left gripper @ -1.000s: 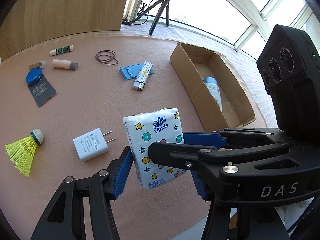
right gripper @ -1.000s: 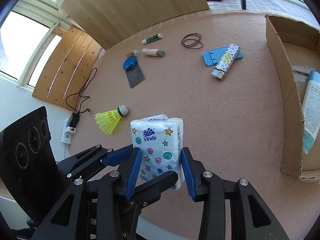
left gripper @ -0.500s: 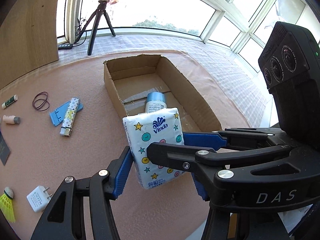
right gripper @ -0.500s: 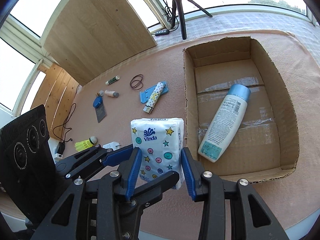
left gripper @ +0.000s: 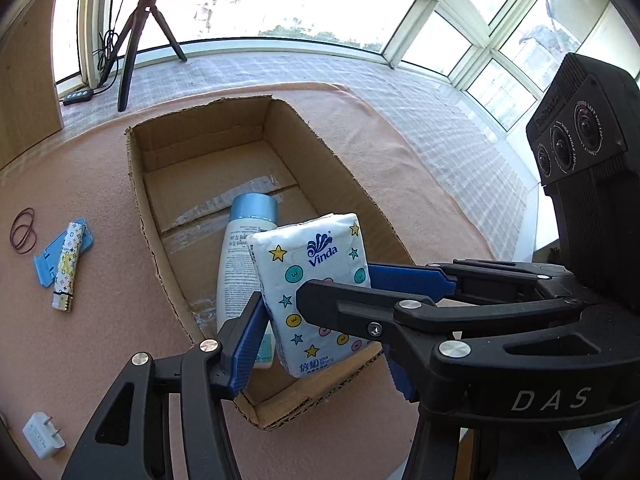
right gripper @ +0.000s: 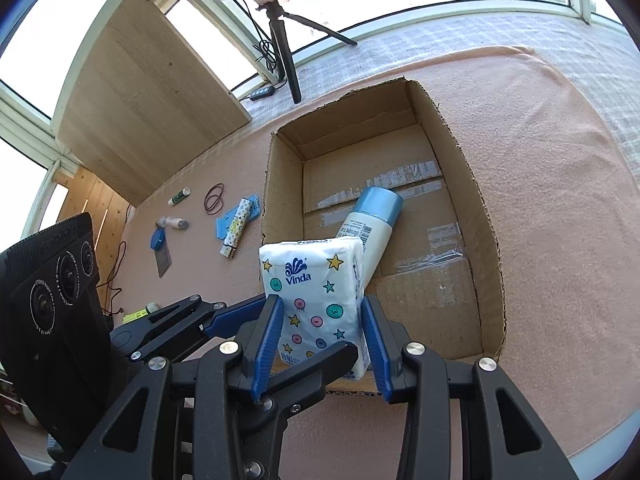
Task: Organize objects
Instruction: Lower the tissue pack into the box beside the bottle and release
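A white Vinda tissue pack (left gripper: 316,288) with stars and dots is held between both grippers over the near end of an open cardboard box (left gripper: 160,280). My left gripper (left gripper: 320,320) is shut on the pack from one side. My right gripper (right gripper: 322,340) is shut on the same pack (right gripper: 316,292). A white bottle with a blue cap (right gripper: 370,224) lies inside the box (right gripper: 480,208), partly hidden behind the pack. It also shows in the left wrist view (left gripper: 236,248).
On the pink mat left of the box lie a patterned lighter (left gripper: 68,264) on a blue holder (left gripper: 46,268), rubber bands (left gripper: 24,230) and a white charger (left gripper: 42,434). A tripod (right gripper: 284,52) stands at the back. A glue stick (right gripper: 179,197) and blue case (right gripper: 157,239) lie further left.
Both grippers have carried the tissue pack further right, from beside the box to over its near end. The box now fills the middle of both views.
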{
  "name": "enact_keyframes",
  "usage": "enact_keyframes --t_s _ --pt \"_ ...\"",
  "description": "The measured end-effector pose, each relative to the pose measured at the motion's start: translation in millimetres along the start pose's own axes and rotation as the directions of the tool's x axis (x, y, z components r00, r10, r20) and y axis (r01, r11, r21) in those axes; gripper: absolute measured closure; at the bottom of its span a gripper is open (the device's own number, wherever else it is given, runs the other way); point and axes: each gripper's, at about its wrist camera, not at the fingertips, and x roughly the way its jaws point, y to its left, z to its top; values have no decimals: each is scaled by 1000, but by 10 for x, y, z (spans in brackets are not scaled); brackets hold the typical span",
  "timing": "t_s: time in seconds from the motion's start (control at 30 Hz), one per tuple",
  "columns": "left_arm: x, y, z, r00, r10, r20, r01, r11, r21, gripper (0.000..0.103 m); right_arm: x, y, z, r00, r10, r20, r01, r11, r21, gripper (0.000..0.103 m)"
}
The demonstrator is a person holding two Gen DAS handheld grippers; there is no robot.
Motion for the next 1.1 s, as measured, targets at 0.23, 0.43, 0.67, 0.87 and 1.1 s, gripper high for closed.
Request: enact_keyframes --t_s 0.23,0.43,0.67,0.87,1.1 --pt "85 6 42 1000 -6 -23 6 1000 8 44 1 -48 11 1000 -15 7 15 1000 -8 65" --pt "103 -13 28 999 18 -36 -17 1000 21 23 -63 -49 37 995 -85 57 86 996 -7 44" --pt "27 84 -15 999 23 -28 -23 1000 1 23 -73 -36 29 994 -89 57 89 996 8 44" --pt "-61 149 -85 999 30 -26 -30 999 -11 23 -79 41 19 993 -96 65 95 995 10 44" --pt "-239 331 -174 999 53 -11 -54 998 -41 23 -32 211 12 994 -92 64 93 996 -8 44"
